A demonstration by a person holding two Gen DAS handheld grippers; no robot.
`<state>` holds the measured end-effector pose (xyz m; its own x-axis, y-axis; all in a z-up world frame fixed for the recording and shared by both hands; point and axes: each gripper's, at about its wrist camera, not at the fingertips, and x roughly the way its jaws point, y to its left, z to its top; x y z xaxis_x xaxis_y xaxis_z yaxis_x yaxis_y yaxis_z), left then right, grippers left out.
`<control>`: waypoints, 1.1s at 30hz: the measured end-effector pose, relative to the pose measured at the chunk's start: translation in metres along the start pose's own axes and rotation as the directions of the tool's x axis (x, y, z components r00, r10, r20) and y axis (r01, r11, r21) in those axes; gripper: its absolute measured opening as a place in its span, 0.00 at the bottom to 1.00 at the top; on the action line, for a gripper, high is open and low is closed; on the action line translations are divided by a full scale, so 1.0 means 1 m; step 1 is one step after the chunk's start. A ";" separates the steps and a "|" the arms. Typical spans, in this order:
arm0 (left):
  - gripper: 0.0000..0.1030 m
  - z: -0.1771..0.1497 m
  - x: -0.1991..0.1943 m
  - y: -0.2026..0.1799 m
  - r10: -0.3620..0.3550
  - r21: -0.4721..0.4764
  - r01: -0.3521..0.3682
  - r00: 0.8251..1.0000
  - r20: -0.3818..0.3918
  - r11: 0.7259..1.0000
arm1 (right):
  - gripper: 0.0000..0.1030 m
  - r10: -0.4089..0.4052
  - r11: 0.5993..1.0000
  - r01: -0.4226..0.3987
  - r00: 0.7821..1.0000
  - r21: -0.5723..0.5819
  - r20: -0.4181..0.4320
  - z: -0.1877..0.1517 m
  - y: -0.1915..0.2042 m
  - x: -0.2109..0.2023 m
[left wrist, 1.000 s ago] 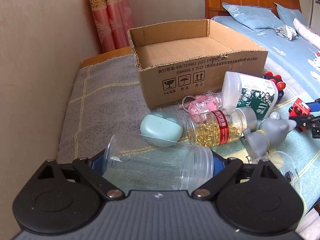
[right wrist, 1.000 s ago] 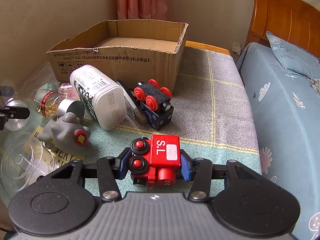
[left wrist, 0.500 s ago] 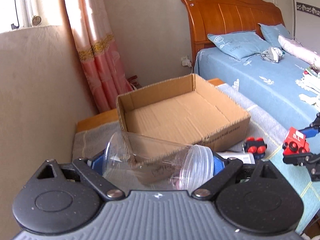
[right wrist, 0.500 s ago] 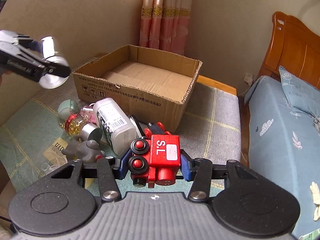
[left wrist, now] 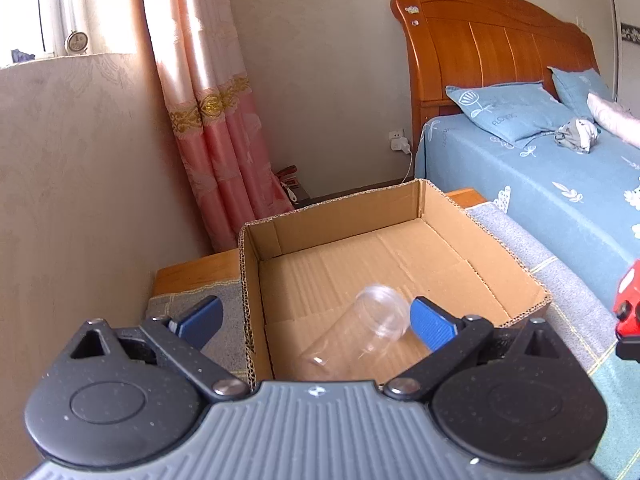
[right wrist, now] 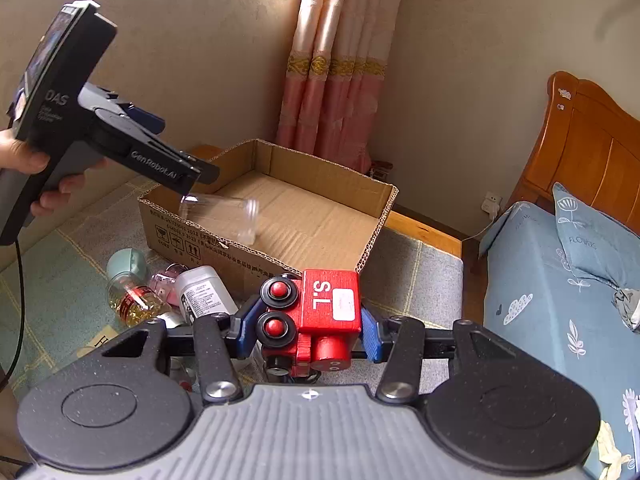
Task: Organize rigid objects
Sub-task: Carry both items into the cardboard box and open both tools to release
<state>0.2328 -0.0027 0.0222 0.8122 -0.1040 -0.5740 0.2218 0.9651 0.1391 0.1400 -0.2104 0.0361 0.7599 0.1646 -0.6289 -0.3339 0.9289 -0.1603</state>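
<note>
A: What has changed over this last second?

B: The left gripper no longer pinches the clear plastic jar. A second ago the jar lay crosswise, clamped between the blue pads, low over the clutter; now the jaws are opening wide and the jar is loose between them, tipping down into the cardboard box. In the right wrist view it blurs just under the left gripper's tip, over the box's near wall.

A: So that item is as good as sorted?

B: I judge so; it is dropping inside the box, which otherwise looks empty.

A: And the right gripper?

B: Its jaws stay clenched on the red toy train, now raised above the desk and facing the box. The oil capsule bottle, white bottle and mint case still lie beside the box.
</note>
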 end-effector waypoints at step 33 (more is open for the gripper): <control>0.99 -0.096 -0.057 0.051 0.064 -0.251 -0.091 0.991 -0.113 0.964 | 1.00 -0.007 1.000 0.006 0.999 -0.004 -0.046 0.122 -0.033 0.112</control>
<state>0.1463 0.0756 -0.0150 0.7584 -0.0139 -0.6516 0.0043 0.9999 -0.0163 0.3043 -0.1819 0.0633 0.7358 0.1431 -0.6619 -0.3314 0.9285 -0.1677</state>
